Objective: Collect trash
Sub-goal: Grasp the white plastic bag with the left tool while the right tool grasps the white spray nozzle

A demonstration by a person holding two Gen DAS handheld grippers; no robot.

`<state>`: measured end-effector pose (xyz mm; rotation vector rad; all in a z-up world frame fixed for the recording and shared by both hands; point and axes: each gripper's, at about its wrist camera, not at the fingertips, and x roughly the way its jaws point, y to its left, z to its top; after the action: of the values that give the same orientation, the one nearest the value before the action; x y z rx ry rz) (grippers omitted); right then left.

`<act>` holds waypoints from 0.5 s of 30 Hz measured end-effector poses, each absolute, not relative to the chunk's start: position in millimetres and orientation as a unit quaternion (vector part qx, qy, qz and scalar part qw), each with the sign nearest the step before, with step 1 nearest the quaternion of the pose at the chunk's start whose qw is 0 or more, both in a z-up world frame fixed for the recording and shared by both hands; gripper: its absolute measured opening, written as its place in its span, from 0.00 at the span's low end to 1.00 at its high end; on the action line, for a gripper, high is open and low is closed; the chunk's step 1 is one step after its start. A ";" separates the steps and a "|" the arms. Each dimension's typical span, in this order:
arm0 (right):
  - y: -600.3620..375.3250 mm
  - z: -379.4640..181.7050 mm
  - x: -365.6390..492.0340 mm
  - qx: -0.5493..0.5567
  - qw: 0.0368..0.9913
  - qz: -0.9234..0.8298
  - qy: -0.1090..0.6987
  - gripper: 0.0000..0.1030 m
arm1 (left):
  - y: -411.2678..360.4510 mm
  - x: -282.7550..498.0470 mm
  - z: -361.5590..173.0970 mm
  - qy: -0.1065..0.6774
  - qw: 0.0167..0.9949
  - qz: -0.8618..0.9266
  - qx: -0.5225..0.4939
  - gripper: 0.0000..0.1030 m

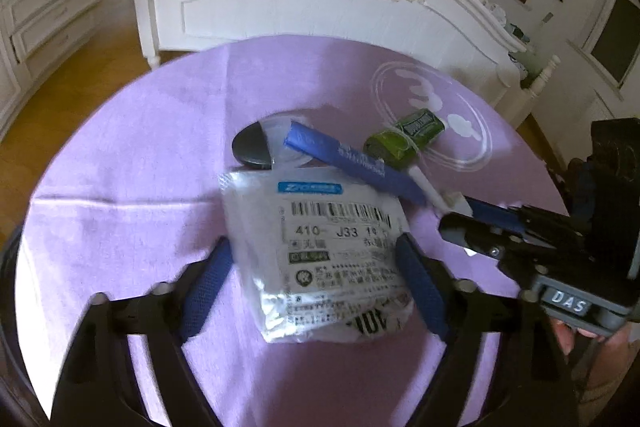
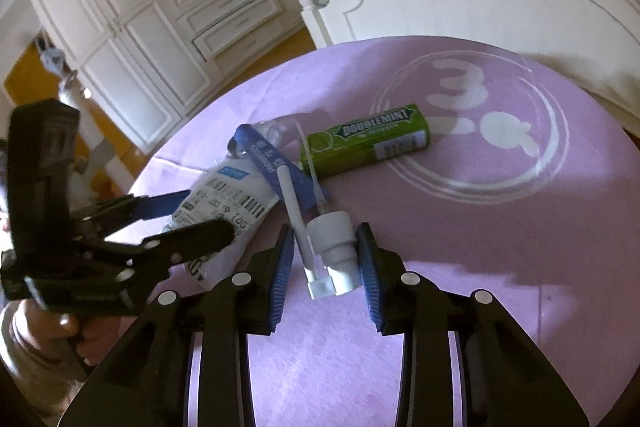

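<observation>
Looked like matt lilac cloth on the table (image 1: 120,155), crinkly glossy plastic mailer (image 1: 320,255), shiny green gum pack (image 2: 366,143), smooth white plastic sprayer (image 2: 334,247).

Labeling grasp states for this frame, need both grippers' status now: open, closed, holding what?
Left gripper: open, fingers either side of the white mailer bag, not clamped.
Right gripper: open, fingers flanking the white spray nozzle, not clamped.

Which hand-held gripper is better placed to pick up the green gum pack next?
Neither is free. The right hand-held gripper is nearer the gum pack, but brackets a spray nozzle; the left brackets the parcel bag.
</observation>
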<state>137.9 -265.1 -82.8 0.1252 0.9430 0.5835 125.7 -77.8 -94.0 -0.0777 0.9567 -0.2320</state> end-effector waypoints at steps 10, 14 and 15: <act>-264.0 -71.0 130.1 0.074 0.852 0.277 0.438 0.32 | -69.4 108.3 -84.2 0.440 0.887 -0.129 -0.050 0.36; -254.8 -58.5 124.6 0.071 0.855 0.284 0.428 0.32 | -53.6 94.2 -71.7 0.426 0.893 -0.128 -0.065 0.28; -251.2 -54.2 122.9 0.070 0.856 0.288 0.425 0.32 | -49.1 89.9 -68.8 0.423 0.895 -0.126 -0.069 0.28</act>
<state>122.9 -251.2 -54.2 0.1468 0.8930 0.6045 89.9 -49.1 -68.8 -0.1428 0.8763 -0.2615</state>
